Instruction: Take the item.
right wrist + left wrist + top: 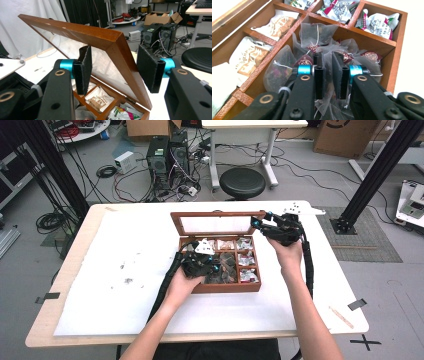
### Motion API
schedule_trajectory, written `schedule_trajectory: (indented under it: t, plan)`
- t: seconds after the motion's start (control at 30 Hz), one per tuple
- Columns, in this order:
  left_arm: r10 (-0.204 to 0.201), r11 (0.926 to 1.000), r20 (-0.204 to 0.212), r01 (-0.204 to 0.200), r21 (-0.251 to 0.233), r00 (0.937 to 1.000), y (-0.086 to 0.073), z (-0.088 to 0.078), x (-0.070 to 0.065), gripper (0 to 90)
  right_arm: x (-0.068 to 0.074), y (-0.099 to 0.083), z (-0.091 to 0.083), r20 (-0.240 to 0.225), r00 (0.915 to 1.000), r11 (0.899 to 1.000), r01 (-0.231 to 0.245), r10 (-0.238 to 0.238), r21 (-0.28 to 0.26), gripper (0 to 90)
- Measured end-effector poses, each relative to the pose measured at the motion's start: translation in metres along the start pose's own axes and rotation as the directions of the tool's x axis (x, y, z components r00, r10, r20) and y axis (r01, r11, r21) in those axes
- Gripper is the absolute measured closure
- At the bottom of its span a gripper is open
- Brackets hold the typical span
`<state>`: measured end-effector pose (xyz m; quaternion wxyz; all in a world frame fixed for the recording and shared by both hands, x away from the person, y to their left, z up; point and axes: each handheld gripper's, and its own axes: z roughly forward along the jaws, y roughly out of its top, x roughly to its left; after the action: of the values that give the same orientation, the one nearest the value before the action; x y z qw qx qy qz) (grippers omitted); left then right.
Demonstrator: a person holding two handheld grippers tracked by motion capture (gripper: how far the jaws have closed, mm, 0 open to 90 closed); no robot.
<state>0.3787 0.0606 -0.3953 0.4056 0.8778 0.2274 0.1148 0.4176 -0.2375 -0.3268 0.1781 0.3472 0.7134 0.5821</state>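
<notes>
A wooden tea box (225,289) stands mid-table with its glass lid (216,224) raised. My left gripper (212,266) reaches into the box's middle compartments. In the left gripper view its jaws (327,58) pinch a mesh tea bag (327,75) among several like bags (314,32). Paper packets (279,23) lie to the left and foil packets (378,23) at the far right. My right gripper (257,224) is at the lid's upper right corner. In the right gripper view it (113,57) straddles the lid frame (75,30), a pad on each face.
A white sheet (125,280) covers most of the table. A white plate (302,210) lies at the far right edge. Behind the table are a black stool (242,182), computer towers (167,157) with cables, and black frame posts (380,167).
</notes>
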Motion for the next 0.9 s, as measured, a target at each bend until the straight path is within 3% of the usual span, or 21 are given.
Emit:
schedule_trajectory:
  t: [0.5,0.9]
  plan:
    - [0.010,0.9990,0.011,-0.009,-0.045,0.9999,0.001,-0.013,0.001,87.2,0.000,0.000,0.000,0.000,1.0000,1.000,-0.002,0.002,-0.001,47.9]
    - [0.006,0.9957,0.046,-0.002,-0.092,0.9989,0.003,-0.030,0.001,87.9,0.000,0.000,0.001,0.007,1.0000,1.000,0.001,-0.001,0.001,47.9]
